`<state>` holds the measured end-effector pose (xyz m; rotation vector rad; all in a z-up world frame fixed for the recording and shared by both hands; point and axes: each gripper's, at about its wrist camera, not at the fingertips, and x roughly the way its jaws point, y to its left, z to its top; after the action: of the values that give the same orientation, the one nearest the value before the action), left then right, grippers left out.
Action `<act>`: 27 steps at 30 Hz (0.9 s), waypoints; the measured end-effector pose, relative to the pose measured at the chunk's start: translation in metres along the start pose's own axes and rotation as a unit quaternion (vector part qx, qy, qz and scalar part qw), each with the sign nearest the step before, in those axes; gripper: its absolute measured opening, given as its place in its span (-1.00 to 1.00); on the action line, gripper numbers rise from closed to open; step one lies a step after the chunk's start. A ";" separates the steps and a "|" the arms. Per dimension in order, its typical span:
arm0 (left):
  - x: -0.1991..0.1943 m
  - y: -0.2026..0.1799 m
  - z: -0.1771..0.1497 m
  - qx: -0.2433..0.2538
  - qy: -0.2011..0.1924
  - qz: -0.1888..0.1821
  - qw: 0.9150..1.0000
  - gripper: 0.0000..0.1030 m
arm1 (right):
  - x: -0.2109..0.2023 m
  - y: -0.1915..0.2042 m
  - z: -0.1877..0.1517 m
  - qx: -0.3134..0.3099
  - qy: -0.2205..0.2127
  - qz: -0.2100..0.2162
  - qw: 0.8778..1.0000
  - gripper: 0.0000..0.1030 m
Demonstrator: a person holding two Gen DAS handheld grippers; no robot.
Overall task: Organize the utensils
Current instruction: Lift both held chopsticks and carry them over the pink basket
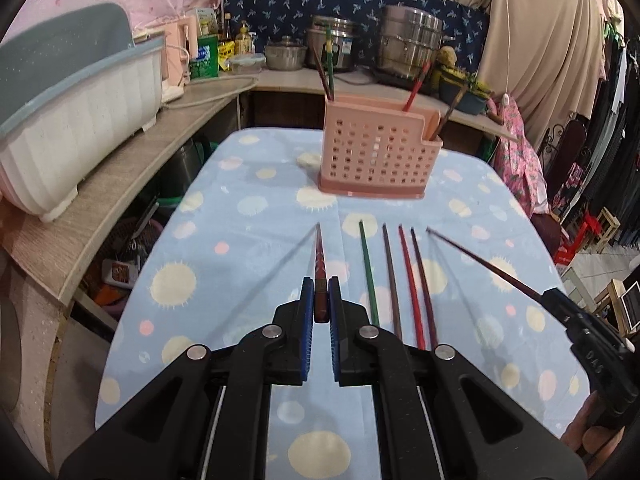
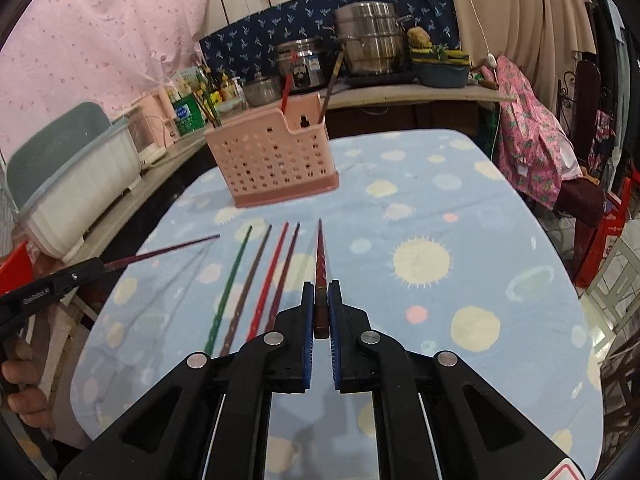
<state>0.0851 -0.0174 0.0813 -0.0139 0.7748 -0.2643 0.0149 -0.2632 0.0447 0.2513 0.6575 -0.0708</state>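
Holder: pink basket [image 1: 376, 152] stands in upper centre of the frame on the blue surface [image 1: 248, 248], some chopsticks already upright inside.
Left hand-held gripper [image 1: 320, 300]: pinching a dark red chopstick [image 1: 319, 256], tip forward.
Row: four loose chopsticks [image 1: 396, 280] lie side by side, centre right.
Right hand-held gripper [image 2: 320, 300]: pinching another patterned chopstick [image 2: 320, 256].
Advice: I think, lift each tip above the basket rim, then lower straight.
Room: open cloth before the basket; surface edge is near at left.

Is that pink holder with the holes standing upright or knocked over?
Upright: the pink perforated plastic utensil holder sits flat on its base, chopsticks poking out the top.
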 end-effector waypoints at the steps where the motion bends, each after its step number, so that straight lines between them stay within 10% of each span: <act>1: -0.003 0.000 0.008 -0.001 -0.007 -0.002 1.000 -0.86 | -0.004 0.001 0.008 0.000 -0.009 0.003 1.000 -0.86; 19: -0.012 -0.010 0.145 -0.006 -0.087 -0.041 0.995 -0.87 | -0.016 0.022 0.167 -0.010 -0.135 0.043 0.990 -0.86; 27: -0.037 -0.018 0.220 -0.013 -0.182 -0.041 0.982 -0.87 | -0.014 0.040 0.247 -0.002 -0.205 0.068 0.976 -0.86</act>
<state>0.2085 -0.0451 0.2663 -0.1167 0.4146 -0.3187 0.1571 -0.2871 0.2502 0.2663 0.2293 0.0102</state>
